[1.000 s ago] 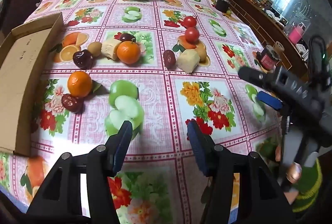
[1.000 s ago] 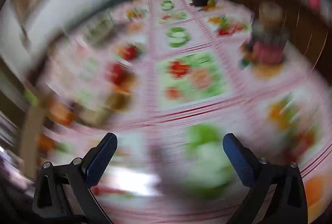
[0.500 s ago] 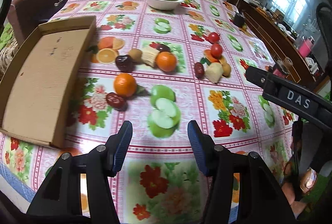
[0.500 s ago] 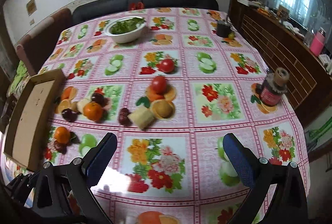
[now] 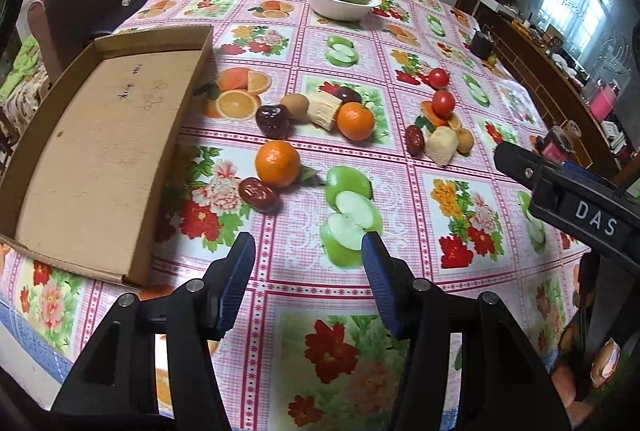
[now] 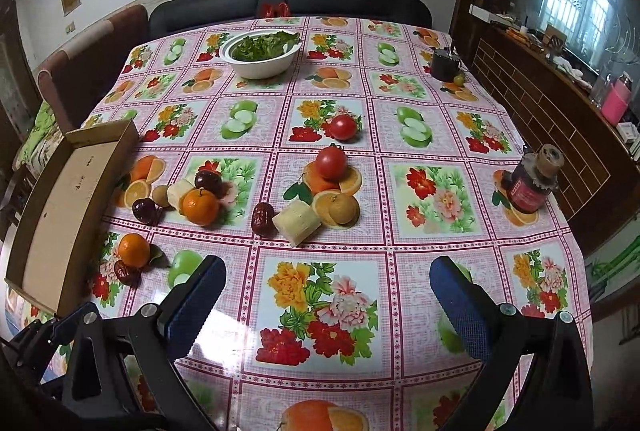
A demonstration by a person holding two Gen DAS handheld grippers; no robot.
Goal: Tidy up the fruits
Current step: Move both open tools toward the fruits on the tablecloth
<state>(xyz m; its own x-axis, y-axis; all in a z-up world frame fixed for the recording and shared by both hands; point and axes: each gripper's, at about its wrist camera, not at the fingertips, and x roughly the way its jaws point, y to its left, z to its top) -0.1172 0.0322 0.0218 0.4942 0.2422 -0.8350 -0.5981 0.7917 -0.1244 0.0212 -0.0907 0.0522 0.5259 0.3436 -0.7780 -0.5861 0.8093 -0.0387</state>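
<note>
The surface has a fruit-print cloth. Fruits like the orange lie beside the empty cardboard tray. Both tools, left and right, are apart, holding nothing. Nothing is sorted yet; next, grab that orange.

Glossy plastic tablecloth catching glare, matt brown cardboard tray beside it, smooth white bowl. Oranges dimpled and shiny; both grippers show matt black plastic with rough blue pads.
</note>
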